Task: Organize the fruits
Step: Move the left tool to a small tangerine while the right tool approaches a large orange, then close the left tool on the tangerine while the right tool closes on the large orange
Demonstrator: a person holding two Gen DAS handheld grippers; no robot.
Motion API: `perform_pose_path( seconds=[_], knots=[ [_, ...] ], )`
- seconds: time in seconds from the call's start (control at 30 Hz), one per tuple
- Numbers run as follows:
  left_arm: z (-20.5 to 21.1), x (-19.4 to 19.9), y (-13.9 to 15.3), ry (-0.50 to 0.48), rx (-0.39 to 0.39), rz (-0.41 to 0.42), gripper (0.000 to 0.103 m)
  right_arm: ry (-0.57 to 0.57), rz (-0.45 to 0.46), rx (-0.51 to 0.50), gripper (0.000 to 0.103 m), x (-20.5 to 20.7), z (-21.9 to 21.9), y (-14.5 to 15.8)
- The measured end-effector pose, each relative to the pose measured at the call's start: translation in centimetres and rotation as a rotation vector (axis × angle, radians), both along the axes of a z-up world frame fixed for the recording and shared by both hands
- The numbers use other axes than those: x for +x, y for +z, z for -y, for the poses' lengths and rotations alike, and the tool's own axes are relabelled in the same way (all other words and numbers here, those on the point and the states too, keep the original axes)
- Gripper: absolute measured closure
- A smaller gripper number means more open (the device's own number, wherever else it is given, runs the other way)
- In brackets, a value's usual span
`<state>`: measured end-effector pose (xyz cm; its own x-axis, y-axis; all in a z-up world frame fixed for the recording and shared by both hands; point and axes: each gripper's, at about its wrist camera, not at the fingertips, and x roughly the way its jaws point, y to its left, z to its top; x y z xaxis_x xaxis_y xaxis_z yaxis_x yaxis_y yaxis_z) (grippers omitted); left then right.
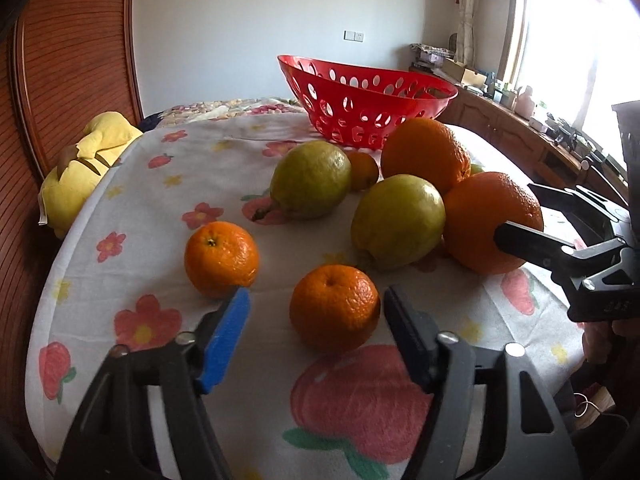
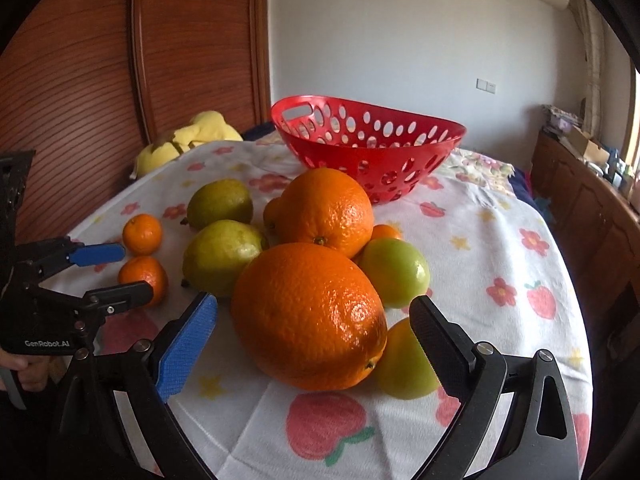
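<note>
On a round table with a flowered cloth (image 1: 160, 200) lies a heap of fruit. My left gripper (image 1: 316, 292) is open around a small mandarin (image 1: 334, 308). Its black pad is close to the peel and its blue pad (image 1: 228, 336) stands apart. My right gripper (image 2: 312, 302) is open around a large orange (image 2: 308, 316), with a gap on each side. In the left wrist view the right gripper (image 1: 520, 212) straddles that orange (image 1: 488, 220). In the right wrist view the left gripper (image 2: 136, 271) flanks the mandarin (image 2: 142, 280). A red perforated basket (image 1: 436, 106) (image 2: 320, 156) stands behind the fruit.
Around the two gripped-at fruits lie a second large orange (image 2: 324, 208), two yellow-green pears (image 2: 220, 202) (image 2: 220, 258), two green apples (image 2: 394, 272) (image 2: 404, 364) and another mandarin (image 1: 220, 258). A yellow plush toy (image 1: 92, 160) sits at the table's left edge. Wooden doors rise on the left.
</note>
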<state>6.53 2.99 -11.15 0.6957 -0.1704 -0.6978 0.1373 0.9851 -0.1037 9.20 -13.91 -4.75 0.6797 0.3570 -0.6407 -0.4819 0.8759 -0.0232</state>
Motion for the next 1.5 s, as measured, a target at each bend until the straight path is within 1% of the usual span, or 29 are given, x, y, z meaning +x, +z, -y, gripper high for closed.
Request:
perform_pose_path(
  seconds=[0.13, 0.23, 0.57, 0.7, 0.97, 1.03, 1.07, 1.13, 1.5],
  knots=[
    [-0.1, -0.1, -0.2, -0.018, -0.032, -0.014, 0.048, 0.020, -0.005, -0.021, 0.004, 0.3, -0.3, -0.4],
    [0.1, -0.2, -0.2, -0.025, -0.029, -0.015, 0.051, 0.023, -0.018, -0.019, 0.004, 0.5, -0.3, -0.8],
    [0.2, 0.0, -0.9, -0.022, -0.029, -0.032, 0.050, 0.037, -0.011, -0.065, 0.004, 0.8, -1.1, -1.7],
    [0.1, -0.1, -0.7, -0.023, -0.038, -0.029, 0.055, 0.045, -0.010, -0.081, 0.004, 0.7, -1.4, -2.0],
    [0.2, 0.0, -0.8, -0.027, -0.033, -0.029, 0.055, 0.059, -0.010, -0.113, 0.004, 0.9, -2.0, -2.5],
    [0.2, 0.0, -0.7, -0.032, -0.036, -0.026, 0.058, 0.058, -0.007, -0.121, 0.005, 0.8, -2.1, -2.6],
    [0.2, -0.1, -0.7, -0.031, -0.033, -0.026, 0.059, 0.056, -0.005, -0.124, 0.007, 0.8, -2.0, -2.6],
    [0.3, -0.1, -0.7, -0.031, -0.031, -0.023, 0.059, 0.047, 0.004, -0.131, 0.014, 0.8, -1.9, -2.5],
    [0.1, -0.8, 0.2, -0.042, -0.046, 0.006, 0.059, 0.080, -0.025, -0.106, 0.014, 0.0, -1.3, -2.1]
  ],
)
